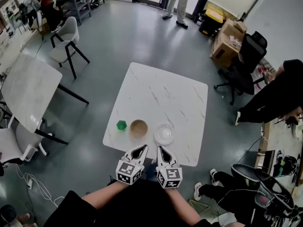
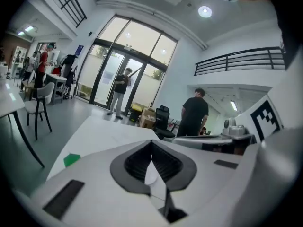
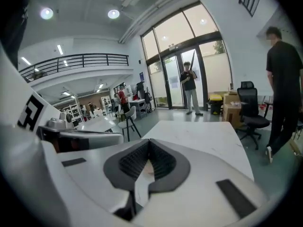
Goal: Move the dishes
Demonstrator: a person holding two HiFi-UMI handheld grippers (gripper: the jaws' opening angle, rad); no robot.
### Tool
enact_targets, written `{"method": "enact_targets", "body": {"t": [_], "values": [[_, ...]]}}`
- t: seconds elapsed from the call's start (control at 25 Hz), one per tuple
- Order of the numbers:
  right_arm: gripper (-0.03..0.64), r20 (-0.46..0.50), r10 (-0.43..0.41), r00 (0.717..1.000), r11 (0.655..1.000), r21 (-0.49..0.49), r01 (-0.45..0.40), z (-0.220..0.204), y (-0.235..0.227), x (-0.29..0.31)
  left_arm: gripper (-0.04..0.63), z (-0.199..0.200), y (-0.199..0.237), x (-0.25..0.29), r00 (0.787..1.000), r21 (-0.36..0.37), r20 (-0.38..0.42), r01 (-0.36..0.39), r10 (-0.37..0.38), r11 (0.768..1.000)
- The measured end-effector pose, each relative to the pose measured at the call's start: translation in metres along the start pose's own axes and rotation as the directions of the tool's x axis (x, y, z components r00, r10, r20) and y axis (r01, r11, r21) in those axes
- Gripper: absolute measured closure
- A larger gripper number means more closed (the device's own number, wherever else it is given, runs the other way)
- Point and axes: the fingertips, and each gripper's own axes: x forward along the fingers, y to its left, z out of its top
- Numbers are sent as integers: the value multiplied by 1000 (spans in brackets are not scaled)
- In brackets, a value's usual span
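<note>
On the white marble table (image 1: 165, 93), near its front edge, stand a small green cup (image 1: 121, 125), a brown bowl (image 1: 138, 128) and a white plate (image 1: 164, 134) in a row. My left gripper (image 1: 142, 149) and right gripper (image 1: 160, 150) hang side by side just in front of that edge, held high above it, both shut with nothing between the jaws. The left gripper view shows my left gripper (image 2: 152, 143) with tips together, the green cup (image 2: 72, 160) low at the left. The right gripper view shows my right gripper (image 3: 149, 143) likewise shut over the table (image 3: 199, 136).
A second white table (image 1: 29, 91) with chairs (image 1: 66, 41) stands to the left. An office chair (image 1: 244, 65) and cardboard boxes (image 1: 227, 41) are at the far right. A seated person (image 1: 274, 96) is at the right, another person stands (image 1: 177, 4) near the glass doors.
</note>
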Motion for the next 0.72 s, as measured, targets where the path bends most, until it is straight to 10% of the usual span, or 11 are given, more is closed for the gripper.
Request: {"method": "enact_targets", "body": {"t": [0.72], "values": [[600,191,-107,976,976,-168,140,31,135,-70,578,36,-7,-125,987,123,150,38,-57,992]]}}
